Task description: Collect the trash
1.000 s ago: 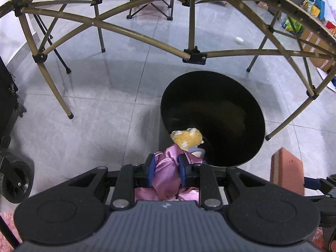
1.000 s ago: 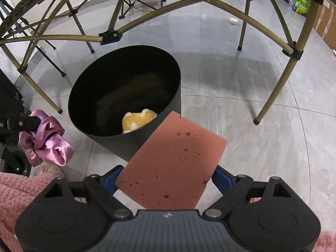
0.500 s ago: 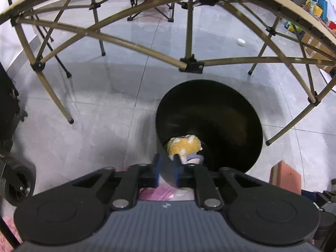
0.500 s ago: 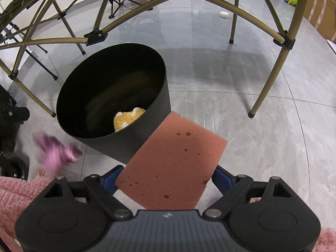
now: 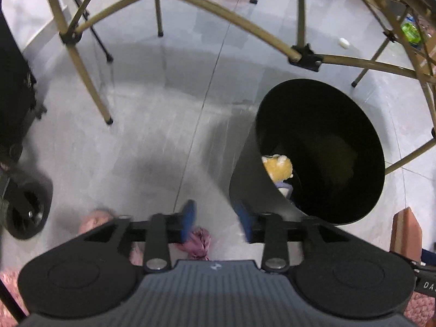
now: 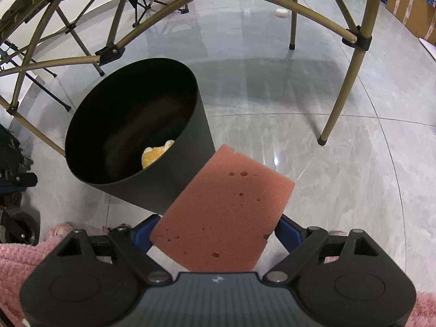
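A black round bin (image 5: 321,147) stands on the grey floor, also in the right wrist view (image 6: 130,136). A yellow fluffy item (image 5: 276,166) lies inside it. My left gripper (image 5: 216,219) is open, left of the bin and empty. A pink satin scrunchie (image 5: 197,241) lies on the floor just below its fingers, outside the bin. My right gripper (image 6: 215,231) is shut on a reddish-pink sponge (image 6: 223,215), held right of the bin; the sponge's edge shows in the left wrist view (image 5: 404,231).
Gold folding table legs (image 6: 346,81) arch over the bin. A black wheeled cart (image 5: 21,201) stands at the left. A small white object (image 6: 281,12) lies far on the floor. Cardboard boxes (image 6: 408,2) are at far right. Pink fluffy fabric (image 6: 16,261) is near me.
My left gripper opened and let go of the pink scrunchie, which fell to the floor beside the bin. The left gripper shifted left. The right gripper still holds the sponge.
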A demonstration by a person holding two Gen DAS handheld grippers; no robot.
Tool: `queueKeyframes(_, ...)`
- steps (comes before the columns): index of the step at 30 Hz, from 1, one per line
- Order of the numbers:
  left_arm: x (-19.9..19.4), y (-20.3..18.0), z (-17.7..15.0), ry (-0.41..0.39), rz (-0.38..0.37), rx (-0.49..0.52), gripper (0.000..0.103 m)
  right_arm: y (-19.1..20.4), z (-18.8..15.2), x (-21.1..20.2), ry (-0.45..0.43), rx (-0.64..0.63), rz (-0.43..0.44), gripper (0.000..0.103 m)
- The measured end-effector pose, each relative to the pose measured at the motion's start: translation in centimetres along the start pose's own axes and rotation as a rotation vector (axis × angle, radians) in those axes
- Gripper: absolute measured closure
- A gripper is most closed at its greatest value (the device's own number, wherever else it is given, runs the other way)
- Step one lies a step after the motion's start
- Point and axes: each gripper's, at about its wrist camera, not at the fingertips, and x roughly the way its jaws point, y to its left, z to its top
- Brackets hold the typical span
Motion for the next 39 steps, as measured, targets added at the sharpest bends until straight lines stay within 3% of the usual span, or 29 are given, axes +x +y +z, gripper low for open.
queueKeyframes(1,0.0,0.0,0.0,0.000,0.009,0.003,0.044,0.1,0.0,-0.1,-0.003,0.000,0.001,0.014)
queueKeyframes(3,0.5,-0.3,-0.4,0.008,0.032,0.023,0.014,0.2,0.2,-0.2,-0.012,0.000,0.002,0.014)
queueKeyframes(4,1.2,-0.3,-0.6,0.018,0.048,0.027,0.010,0.2,0.2,-0.4,-0.017,0.002,0.001,0.014)
queueKeyframes(9,7.7,1.0,-2.5,0.155,0.173,-0.011,0.012,-1.2,0.1,-0.1,-0.010,0.039,-0.017,0.014)
queueKeyframes(11,10.6,1.7,-3.4,0.241,0.182,-0.060,0.012,-2.0,0.0,0.2,0.006,0.063,-0.023,0.014)
queueKeyframes(14,14.4,1.9,-5.2,0.298,0.203,-0.073,0.012,-2.7,-0.1,0.7,0.032,0.091,-0.036,0.014)
queueKeyframes(19,20.6,1.8,-8.3,0.396,0.216,-0.053,0.020,-1.6,-0.1,1.1,0.018,0.065,-0.028,0.014)
queueKeyframes(26,25.4,2.2,-10.1,0.445,0.201,-0.075,0.033,-1.4,0.2,2.8,0.035,0.044,-0.047,0.014)
queueKeyframes(28,26.1,2.2,-10.1,0.454,0.183,-0.079,0.041,-1.3,0.2,3.4,0.045,0.037,-0.051,0.014)
queueKeyframes(30,26.6,1.9,-10.2,0.465,0.168,-0.067,0.070,-1.1,0.3,3.8,0.051,0.028,-0.057,0.014)
queueKeyframes(39,24.2,0.9,-9.9,0.411,0.166,-0.007,0.075,-1.2,0.4,5.2,0.076,0.004,-0.096,0.014)
